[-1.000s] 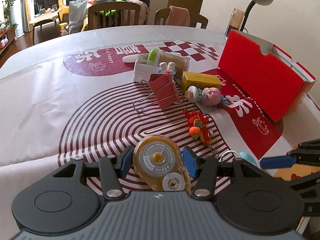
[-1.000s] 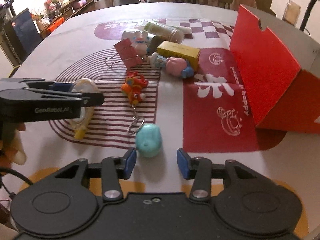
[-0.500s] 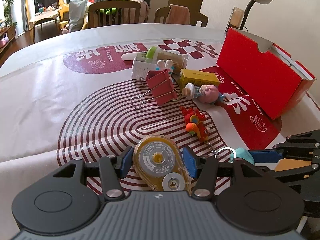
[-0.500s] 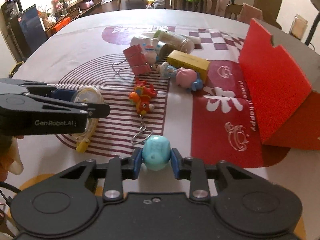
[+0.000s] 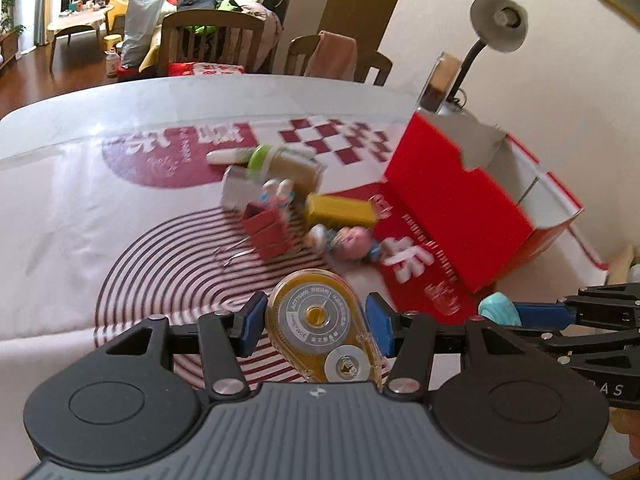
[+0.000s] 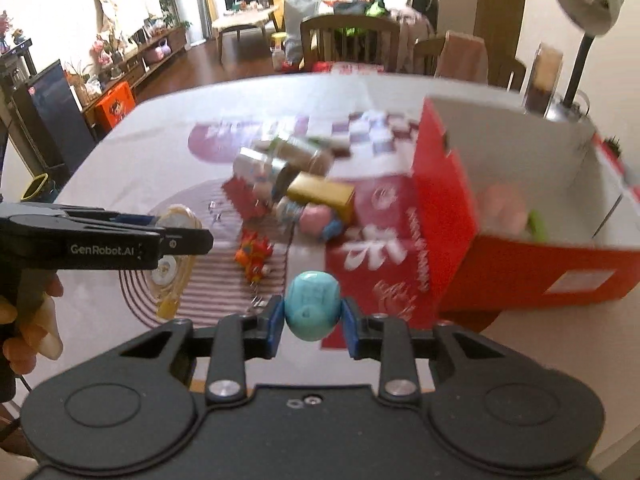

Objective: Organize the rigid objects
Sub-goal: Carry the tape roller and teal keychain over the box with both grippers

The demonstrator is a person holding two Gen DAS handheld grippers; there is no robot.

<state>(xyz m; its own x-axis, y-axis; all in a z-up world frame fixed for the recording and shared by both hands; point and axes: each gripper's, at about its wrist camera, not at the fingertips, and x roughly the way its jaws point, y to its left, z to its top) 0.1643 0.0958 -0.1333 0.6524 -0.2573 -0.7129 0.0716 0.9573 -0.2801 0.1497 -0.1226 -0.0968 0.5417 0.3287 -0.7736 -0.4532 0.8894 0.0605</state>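
Left tongs (image 5: 316, 326) grip a yellow correction tape dispenser (image 5: 324, 330), both blue pads pressed to its sides, held clear above the counter (image 5: 72, 200). Right tongs (image 6: 312, 318) clamp a teal egg-shaped toy (image 6: 313, 305) between the pads, also lifted; in the left wrist view the same toy (image 5: 500, 311) shows at the tip of the right tongs, off to the right. In the right wrist view the left tongs (image 6: 188, 236) come in from the left with the tape dispenser (image 6: 174, 256) showing behind them.

On the counter, a striped and red printed cloth (image 5: 160, 272) carries a loose pile: red binder clip (image 5: 268, 230), yellow box (image 5: 340, 212), pink doll figure (image 5: 348, 242), small white-and-blue figure (image 5: 276, 194), clear jar with green lid (image 5: 288, 162) lying on its side, white box (image 5: 236, 190) under it. Orange dragon keychain (image 6: 254, 256) lies just in front of the pile, near the teal toy.

Open red box (image 6: 448, 216) sits right of the pile, white inside, something pink and green in it, too blurred to name. Desk lamp (image 6: 588, 4) stands behind the box. Chairs (image 5: 216, 40) at the counter's far side.
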